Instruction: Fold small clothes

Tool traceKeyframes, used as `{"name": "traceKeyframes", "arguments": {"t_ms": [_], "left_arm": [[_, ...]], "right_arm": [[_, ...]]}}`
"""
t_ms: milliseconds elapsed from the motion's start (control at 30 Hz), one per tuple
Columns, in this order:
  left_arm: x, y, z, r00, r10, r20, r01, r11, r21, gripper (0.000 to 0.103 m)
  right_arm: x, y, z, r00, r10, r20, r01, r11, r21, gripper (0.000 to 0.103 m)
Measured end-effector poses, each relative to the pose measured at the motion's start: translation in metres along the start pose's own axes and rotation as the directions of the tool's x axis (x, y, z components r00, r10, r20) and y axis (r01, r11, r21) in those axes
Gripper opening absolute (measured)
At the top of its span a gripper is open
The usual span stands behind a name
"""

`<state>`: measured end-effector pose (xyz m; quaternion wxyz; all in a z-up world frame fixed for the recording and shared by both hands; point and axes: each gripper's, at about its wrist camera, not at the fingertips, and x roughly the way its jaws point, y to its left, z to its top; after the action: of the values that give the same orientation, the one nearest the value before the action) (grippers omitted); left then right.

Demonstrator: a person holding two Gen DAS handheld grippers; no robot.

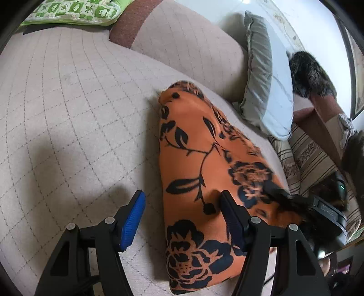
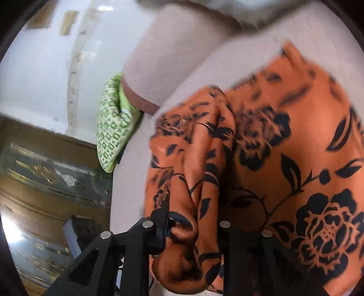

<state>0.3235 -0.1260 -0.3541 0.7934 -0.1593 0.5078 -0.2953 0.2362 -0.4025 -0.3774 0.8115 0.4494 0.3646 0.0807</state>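
An orange garment with black flowers [image 1: 200, 164] lies folded lengthwise on the beige quilted sofa seat [image 1: 68, 118]. My left gripper [image 1: 182, 211] is open, its blue-padded fingers [image 1: 134, 218] straddling the garment's near left edge, one finger over the cloth. In the right wrist view the same garment [image 2: 295, 159] fills the frame, blurred. My right gripper [image 2: 193, 218] has its jaws around a bunched fold of the cloth [image 2: 200, 186]. The right gripper also shows in the left wrist view [image 1: 279, 195] at the garment's right edge.
A green patterned cushion [image 1: 72, 11] lies at the sofa's far end. A grey-and-white pillow [image 1: 266, 79] and a dark furry item [image 1: 311, 75] rest against the beige backrest [image 1: 188, 45]. A striped cover [image 1: 311, 159] lies to the right. A glass-topped wooden table [image 2: 50, 182] stands beside the sofa.
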Motion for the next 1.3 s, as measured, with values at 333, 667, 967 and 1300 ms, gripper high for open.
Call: {"name": "traceKeyframes", "arguments": {"t_ms": [333, 667, 967, 1300], "left_arm": [[0.036, -0.067, -0.034, 0.995, 0.076, -0.06, -0.061, 0.974, 0.216, 0.069], [0.037, -0.065, -0.038, 0.989, 0.125, -0.074, -0.103, 0.962, 0.254, 0.076], [0.051, -0.066, -0.031, 0.988, 0.117, -0.097, -0.087, 0.958, 0.272, 0.082], [0.048, -0.086, -0.038, 0.977, 0.213, -0.019, -0.192, 0.914, 0.358, 0.084]], "right_arm": [[-0.112, -0.016, -0.015, 0.934, -0.215, 0.286, 0.245, 0.967, -0.073, 0.024], [-0.116, -0.07, 0.023, 0.955, -0.248, 0.163, 0.228, 0.965, 0.132, 0.069], [-0.088, -0.081, 0.071, 0.958, -0.145, 0.246, 0.114, 0.984, 0.134, 0.066], [-0.048, -0.1, 0.099, 0.956, -0.268, 0.115, 0.241, 0.948, 0.21, 0.034]]}}
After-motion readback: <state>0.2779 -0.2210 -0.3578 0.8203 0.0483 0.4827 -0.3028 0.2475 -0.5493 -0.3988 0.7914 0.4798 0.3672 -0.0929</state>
